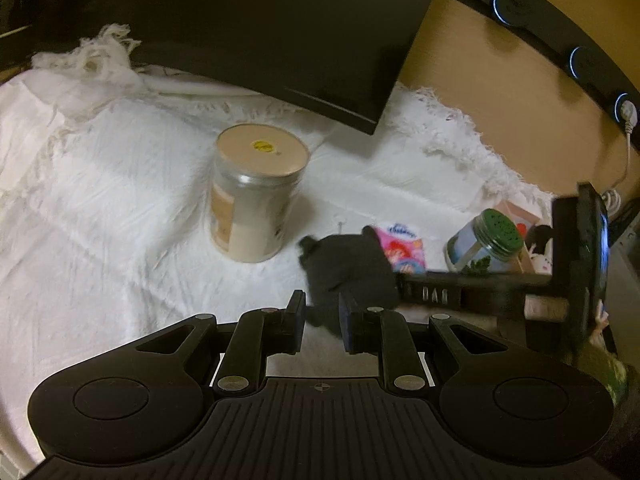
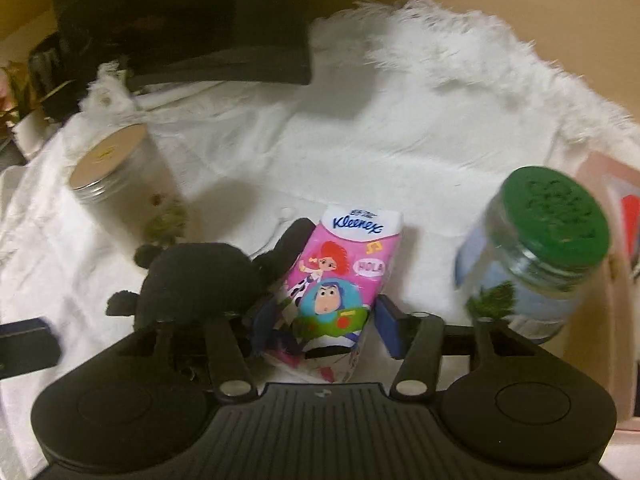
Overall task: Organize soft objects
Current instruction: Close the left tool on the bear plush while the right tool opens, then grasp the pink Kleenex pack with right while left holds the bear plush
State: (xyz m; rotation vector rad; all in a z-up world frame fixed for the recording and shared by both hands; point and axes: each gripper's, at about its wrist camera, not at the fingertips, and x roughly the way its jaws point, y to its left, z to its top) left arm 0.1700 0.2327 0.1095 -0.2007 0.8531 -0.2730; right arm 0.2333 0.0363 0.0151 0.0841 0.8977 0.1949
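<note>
A black plush toy (image 1: 344, 272) lies on the white fringed cloth (image 1: 100, 200), just beyond my left gripper (image 1: 322, 320). That gripper's jaws are nearly together, with nothing pinched between them. In the right wrist view the plush (image 2: 192, 280) rests against the left side of a pink Kleenex tissue pack (image 2: 340, 280). My right gripper (image 2: 322, 324) straddles the near end of the pack. Its left pad (image 2: 262, 320) is at the pack's edge, while the right pad (image 2: 386, 324) stands a sliver off it. The right gripper (image 1: 440, 294) also shows side-on in the left wrist view.
A clear jar with a tan lid (image 1: 256, 196) stands mid-cloth. A green-lidded glass jar (image 2: 536, 248) leans right of the pack, beside a pink box (image 2: 616, 208). A black screen (image 1: 280, 40) overhangs the back. A power strip (image 1: 580, 60) runs along the wall.
</note>
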